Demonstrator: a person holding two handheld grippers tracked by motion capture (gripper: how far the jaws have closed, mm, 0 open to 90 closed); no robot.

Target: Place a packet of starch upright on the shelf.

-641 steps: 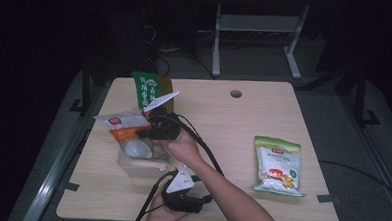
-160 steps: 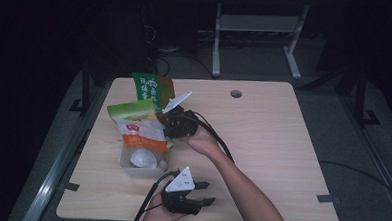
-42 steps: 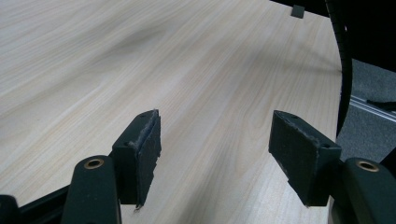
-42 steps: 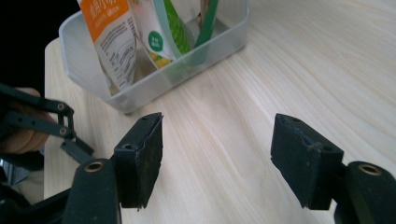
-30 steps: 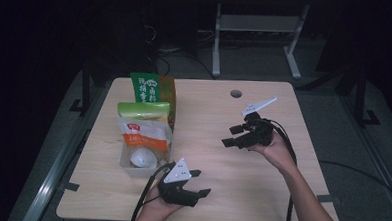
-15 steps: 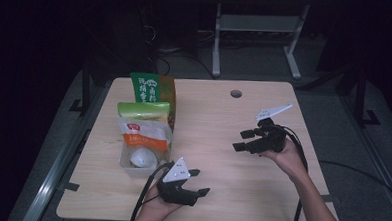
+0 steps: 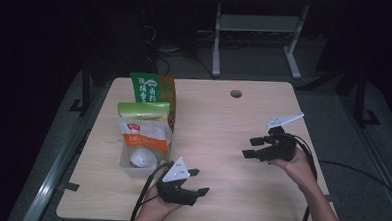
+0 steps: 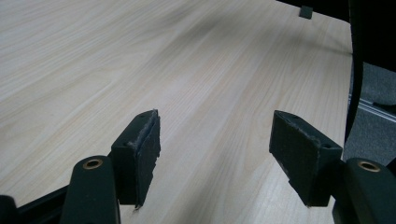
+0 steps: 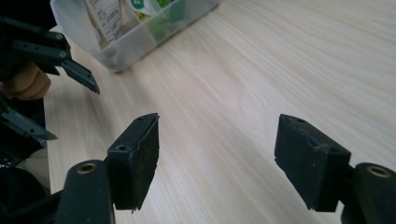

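A pale wooden table (image 7: 218,121) stands in a dark room. The clear bin (image 7: 131,164) of snack bags (image 7: 144,133) sits left of centre. The right gripper view shows the bin's wall (image 9: 140,39) at upper left. The left gripper (image 7: 193,183) and right gripper (image 7: 251,147) are wide open and hold nothing

From above your side of the tabletop (image 7: 223,121), the high view looks forward and down. Your left gripper (image 8: 215,154) camera sits low over bare wood, facing the far edge. Your right gripper (image 9: 217,158) camera, equally close, faces the clear bin (image 9: 140,39) and your other gripper, both also seen from overhead.
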